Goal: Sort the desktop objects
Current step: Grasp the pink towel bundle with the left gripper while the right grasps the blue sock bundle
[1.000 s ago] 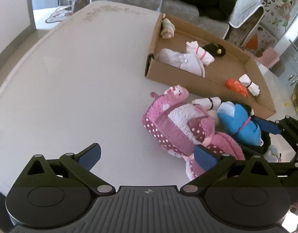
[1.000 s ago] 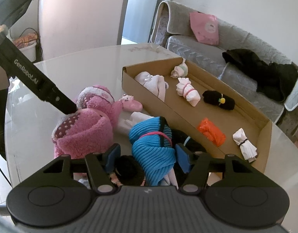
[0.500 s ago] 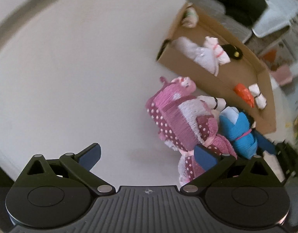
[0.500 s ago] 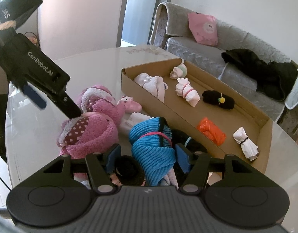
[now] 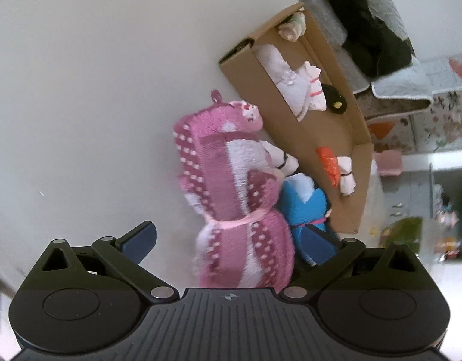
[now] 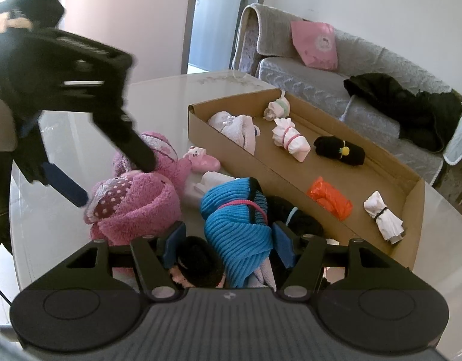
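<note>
Right hand-held gripper (image 6: 227, 245) clamped on blue knit roll (image 6: 237, 222), low centre of frame on table (image 6: 170, 90). Left hand-held gripper (image 5: 231, 240) wide open astride pink dotted bundle (image 5: 231, 186), pads apart from it. Cardboard box (image 6: 411, 186) at right.

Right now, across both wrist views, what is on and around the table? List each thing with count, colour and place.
cardboard box: one, brown, on table
white bundles: four, pale, inside box
black roll: one, black, inside box
orange roll: one, orange, inside box
pink towel bundle: one, pink with white dots, left of box
blue knit bundle: one, blue, beside box
table: one, white
sofa: one, grey, behind table
left claw: open, straddling pink towel bundle
right claw: around blue knit bundle
</note>
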